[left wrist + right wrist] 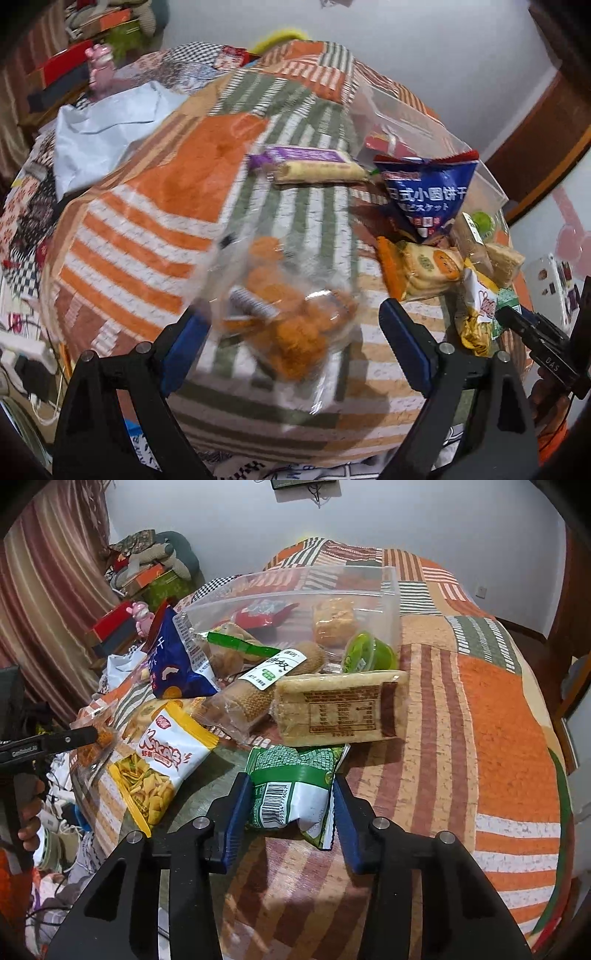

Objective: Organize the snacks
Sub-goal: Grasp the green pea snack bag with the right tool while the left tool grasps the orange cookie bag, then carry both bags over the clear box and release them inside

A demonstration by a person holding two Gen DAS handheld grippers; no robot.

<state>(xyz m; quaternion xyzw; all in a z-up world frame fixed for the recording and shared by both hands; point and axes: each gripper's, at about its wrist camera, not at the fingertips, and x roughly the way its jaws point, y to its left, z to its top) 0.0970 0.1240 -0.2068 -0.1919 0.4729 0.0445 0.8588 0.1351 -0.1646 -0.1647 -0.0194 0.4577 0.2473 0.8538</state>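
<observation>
My left gripper (293, 325) is open, its blue pads either side of a clear bag of orange snacks (284, 317) that looks blurred. It also shows in the right wrist view (94, 738), by the left gripper's tip. My right gripper (291, 808) has its pads against both sides of a green and white snack packet (295, 794) lying on the patchwork cloth (480, 709). A clear plastic bin (295, 602) at the back holds a few snacks. In front of it lie a blue biscuit bag (173, 661), a yellow chip bag (159, 768) and a beige wafer pack (340, 709).
A green jelly cup (369, 653) and a long biscuit roll (266, 686) lie by the bin. A purple wafer pack (314, 166) lies mid-table. A pale blue bag (107, 125) sits at the far left, with boxes (66, 74) behind. Cables and a power strip (26, 354) lie below the left edge.
</observation>
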